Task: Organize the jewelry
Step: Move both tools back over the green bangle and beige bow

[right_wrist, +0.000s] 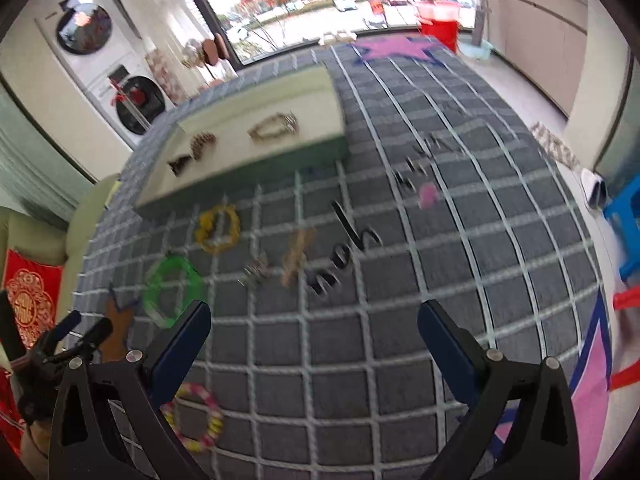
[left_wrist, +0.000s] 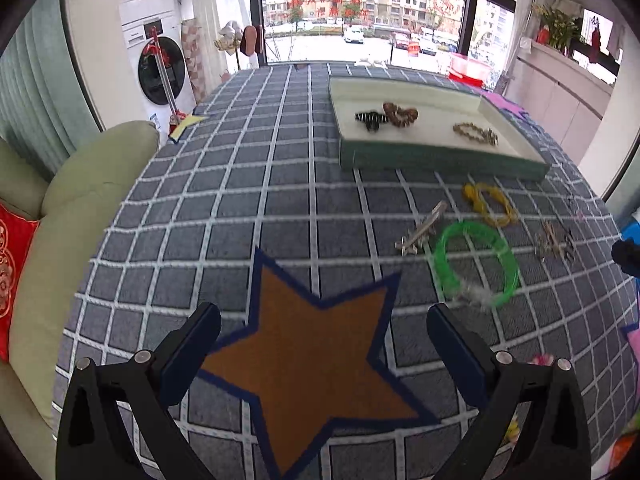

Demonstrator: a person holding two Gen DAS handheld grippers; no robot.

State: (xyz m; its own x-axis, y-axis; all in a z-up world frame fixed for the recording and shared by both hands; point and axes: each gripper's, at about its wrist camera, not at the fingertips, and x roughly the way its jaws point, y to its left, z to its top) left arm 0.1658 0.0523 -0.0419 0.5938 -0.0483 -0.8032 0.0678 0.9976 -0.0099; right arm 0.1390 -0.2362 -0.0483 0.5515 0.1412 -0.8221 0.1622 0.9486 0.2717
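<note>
Green bangle (left_wrist: 476, 264) beside yellow bracelet (left_wrist: 490, 204)

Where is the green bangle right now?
The green bangle lies flat on the checked cloth, outside the tray, between the silver clip and the yellow bracelet.

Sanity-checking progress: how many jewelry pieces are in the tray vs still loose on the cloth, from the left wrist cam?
In the tray: 3 (black clip, brown piece, gold chain)
Loose on the cloth: 4 (yellow ring, green bangle, two metallic clips)
Total: 7
</note>
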